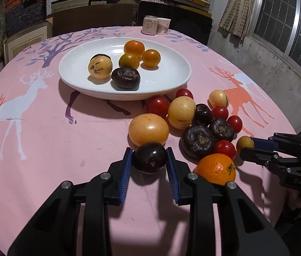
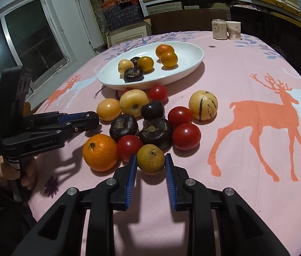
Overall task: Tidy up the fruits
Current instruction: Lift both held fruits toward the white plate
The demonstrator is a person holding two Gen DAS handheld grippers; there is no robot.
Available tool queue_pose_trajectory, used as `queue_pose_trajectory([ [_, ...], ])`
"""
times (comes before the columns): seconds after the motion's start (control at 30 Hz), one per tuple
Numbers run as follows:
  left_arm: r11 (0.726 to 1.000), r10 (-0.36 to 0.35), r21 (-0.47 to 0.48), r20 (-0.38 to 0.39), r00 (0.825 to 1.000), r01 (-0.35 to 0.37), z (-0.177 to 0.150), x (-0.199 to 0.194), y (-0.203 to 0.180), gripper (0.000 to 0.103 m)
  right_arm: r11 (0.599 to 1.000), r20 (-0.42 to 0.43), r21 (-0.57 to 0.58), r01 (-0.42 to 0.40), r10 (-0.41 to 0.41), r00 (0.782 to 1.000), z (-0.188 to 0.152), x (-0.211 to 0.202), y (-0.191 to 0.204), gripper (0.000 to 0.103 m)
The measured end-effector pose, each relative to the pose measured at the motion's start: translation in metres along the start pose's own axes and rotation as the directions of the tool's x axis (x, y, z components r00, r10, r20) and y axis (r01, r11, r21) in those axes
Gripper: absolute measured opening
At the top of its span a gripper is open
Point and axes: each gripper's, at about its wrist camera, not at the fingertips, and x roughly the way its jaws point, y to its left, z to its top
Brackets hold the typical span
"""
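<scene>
Left claw clamped on dark fruit, near side of white plate; right claw barely bracketing greenish fruit (contact unclear), beside orange.

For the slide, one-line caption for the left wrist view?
Left gripper closed on a dark fruit beside the loose pile, white plate of sorted fruit beyond.

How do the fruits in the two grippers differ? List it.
The dark fruit between the left gripper pads is near-black and glossy; the small greenish-brown fruit in the right gripper is dull and speckled. It looks smaller. Both are round, each sitting between blue pads near the table.
</scene>
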Motion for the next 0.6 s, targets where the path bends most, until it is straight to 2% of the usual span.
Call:
queue_pose_trajectory([
  [0.4,1.000,0.028,-0.012,0.029,0.999,-0.028,-0.006,-0.011,0.002,0.031,1.000,0.021,0.020,0.003,-0.004,1.000,0.000,-0.011,-0.002,0.027],
  [0.6,0.999,0.048,-0.011,0.068,0.997,-0.047,-0.007,-0.028,0.002,0.031,1.000,0.042,0.016,0.006,-0.007,0.999,0.003,-0.019,0.000,0.027],
])
